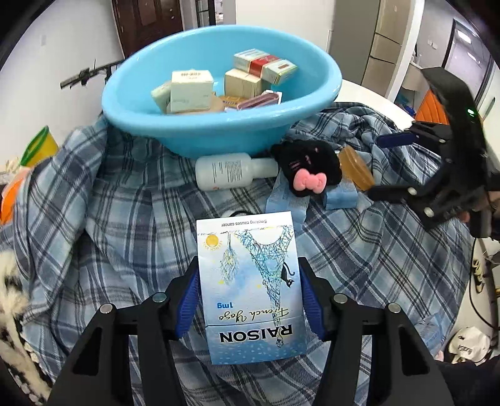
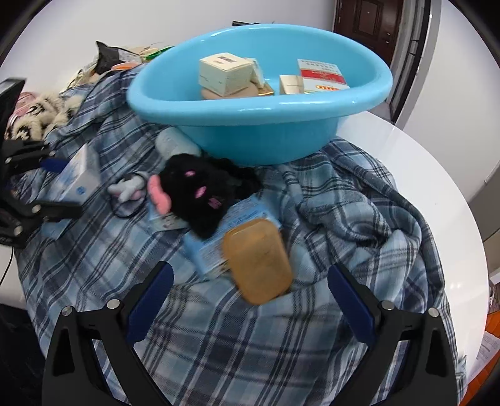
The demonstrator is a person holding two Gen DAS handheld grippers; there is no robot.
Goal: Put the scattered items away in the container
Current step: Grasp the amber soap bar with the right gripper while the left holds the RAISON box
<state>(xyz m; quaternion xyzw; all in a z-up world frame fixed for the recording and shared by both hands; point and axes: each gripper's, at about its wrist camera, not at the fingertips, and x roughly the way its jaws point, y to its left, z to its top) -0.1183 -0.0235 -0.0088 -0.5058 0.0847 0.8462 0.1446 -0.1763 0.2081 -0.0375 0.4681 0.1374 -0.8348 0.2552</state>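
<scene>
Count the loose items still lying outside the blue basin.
4, not counting the pack in the left gripper: white bottle against the basin, black cat plush, amber soap atop a blue box. Others may be hidden.

A round white surface carries a blue plaid cloth. Behind the surface stand white walls and a dark brown door; beige cabinets rise beside it.

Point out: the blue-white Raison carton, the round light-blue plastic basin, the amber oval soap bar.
Blue-white Raison carton (image 1: pixel 250 281), left wrist view: middle of its printed face.
Round light-blue plastic basin (image 2: pixel 256 137), right wrist view: outer front wall.
Amber oval soap bar (image 2: pixel 257 260), right wrist view: centre of its top.
</scene>
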